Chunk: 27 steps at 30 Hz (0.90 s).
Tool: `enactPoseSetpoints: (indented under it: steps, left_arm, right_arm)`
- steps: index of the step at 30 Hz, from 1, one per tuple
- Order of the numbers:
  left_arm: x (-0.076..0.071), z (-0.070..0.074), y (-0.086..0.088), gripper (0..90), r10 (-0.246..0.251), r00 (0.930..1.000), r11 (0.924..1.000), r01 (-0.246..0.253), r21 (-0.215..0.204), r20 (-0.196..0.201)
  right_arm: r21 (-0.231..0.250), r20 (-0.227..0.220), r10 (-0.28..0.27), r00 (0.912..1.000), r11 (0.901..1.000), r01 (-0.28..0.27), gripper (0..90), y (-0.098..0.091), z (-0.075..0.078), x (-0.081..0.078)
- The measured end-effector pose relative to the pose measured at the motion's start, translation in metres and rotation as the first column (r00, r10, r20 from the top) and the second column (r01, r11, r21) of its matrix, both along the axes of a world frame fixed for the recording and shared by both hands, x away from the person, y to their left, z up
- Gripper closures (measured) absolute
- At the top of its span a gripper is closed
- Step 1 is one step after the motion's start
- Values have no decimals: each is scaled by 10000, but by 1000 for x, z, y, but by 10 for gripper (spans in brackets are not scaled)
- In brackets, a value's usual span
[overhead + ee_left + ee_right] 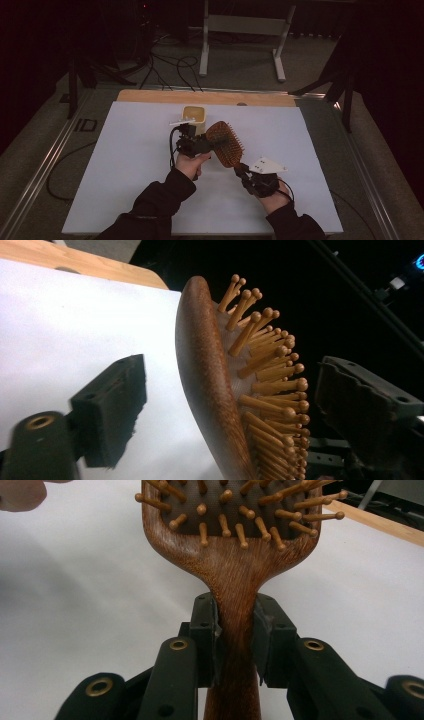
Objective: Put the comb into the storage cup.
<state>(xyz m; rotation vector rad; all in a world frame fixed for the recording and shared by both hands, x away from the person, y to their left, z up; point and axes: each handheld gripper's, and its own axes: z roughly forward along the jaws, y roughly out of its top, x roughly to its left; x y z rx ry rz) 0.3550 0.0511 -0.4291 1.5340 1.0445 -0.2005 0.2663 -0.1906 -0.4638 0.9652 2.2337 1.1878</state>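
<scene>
A desk under a white sheet carries the scene, a pale yellow cup standing upright toward its far edge. Above the sheet's middle, a wooden paddle hairbrush is held off the surface, head raised toward the cup. The right claw is clamped on the brush's narrow handle, pads pressed to both sides. The left claw straddles the brush head, one pad behind the wooden back, the other facing the bristle tips, both standing apart from it with gaps visible. A person's dark sleeves enter from the near edge.
</scene>
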Motion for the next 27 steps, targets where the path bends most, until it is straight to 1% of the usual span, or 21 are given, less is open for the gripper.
enactPoseSetpoints:
  steps: [1, 2, 3, 5, 6, 7, 8, 10, 13, 14, 15, 18, 20, 22, 24, 27]
  left_arm:
    - [0, 0, -1, 182, -25, 10000, 10000, 25, -4, -7]
    - [0, -1, -1, 187, 13, 10000, 10000, -13, -30, -19]
    - [0, -1, -2, 199, 2, 10000, 10000, -3, -75, -66]
    - [-1, -1, -4, 213, 61, 9999, 10000, -62, -34, -117]
    - [-1, -1, -4, 234, 72, 9999, 10000, -72, -37, -131]
    - [-1, 0, -5, 241, 197, 9997, 9998, -196, 9, -128]
    - [-2, 0, -6, 268, 242, 9996, 9997, -241, 26, -144]
    - [-2, -1, -7, 287, 237, 9995, 9997, -235, 98, -188]
    - [-4, -1, -11, 342, 170, 9996, 9997, -166, 189, -221]
    - [-4, -1, -12, 381, 148, 9996, 9996, -142, 247, -247]
    - [-4, 0, -13, 383, 193, 9995, 9995, -187, 255, -248]
    - [-3, -1, -12, 407, 138, 9995, 9999, -135, 103, -282]
    - [-2, -1, -11, 425, -8, 9996, 10000, 9, 16, -284]
    - [-2, 0, -11, 444, -49, 9993, 10000, 51, 49, -363]
    - [-2, 0, -11, 470, -37, 9989, 9999, 31, -128, -477]
    - [-3, 3, -11, 494, -88, 9992, 9997, 79, -230, -382]
  right_arm:
    - [-4, -7, 25, 10000, 10000, -25, 732, 0, 0, 0]
    - [16, 32, -48, 10000, 10000, 48, 733, 1, 0, 0]
    - [8, 14, -4, 10000, 10000, 4, 732, 1, 0, 0]
    - [-28, 38, -8, 10000, 10000, 9, 732, 1, 0, 0]
    - [-5, -17, 22, 10000, 10000, -22, 732, 1, 0, 0]
    - [-16, 5, 27, 10000, 10000, -27, 732, 1, -1, 0]
    - [-44, 6, 15, 10000, 10000, -15, 732, 1, -1, 0]
    - [-1, 23, -5, 10000, 10000, 5, 732, 1, -1, 0]
    - [15, 7, 3, 10000, 10000, -3, 732, 1, -1, 0]
    - [-12, -32, -42, 10000, 10000, 42, 732, 1, -1, 0]
    - [0, -65, -31, 10000, 10000, 31, 732, 1, -1, 0]
    - [-39, -22, -44, 10000, 10000, 44, 732, 0, -1, 0]
    - [-15, -10, -65, 10000, 10000, 65, 732, 0, -1, 0]
    - [-45, -23, -69, 10000, 10000, 69, 732, 0, -1, 0]
    - [-105, -5, -100, 10000, 9999, 100, 732, 0, -1, 0]
    - [-41, 17, -156, 9999, 9999, 157, 732, 1, -1, 0]
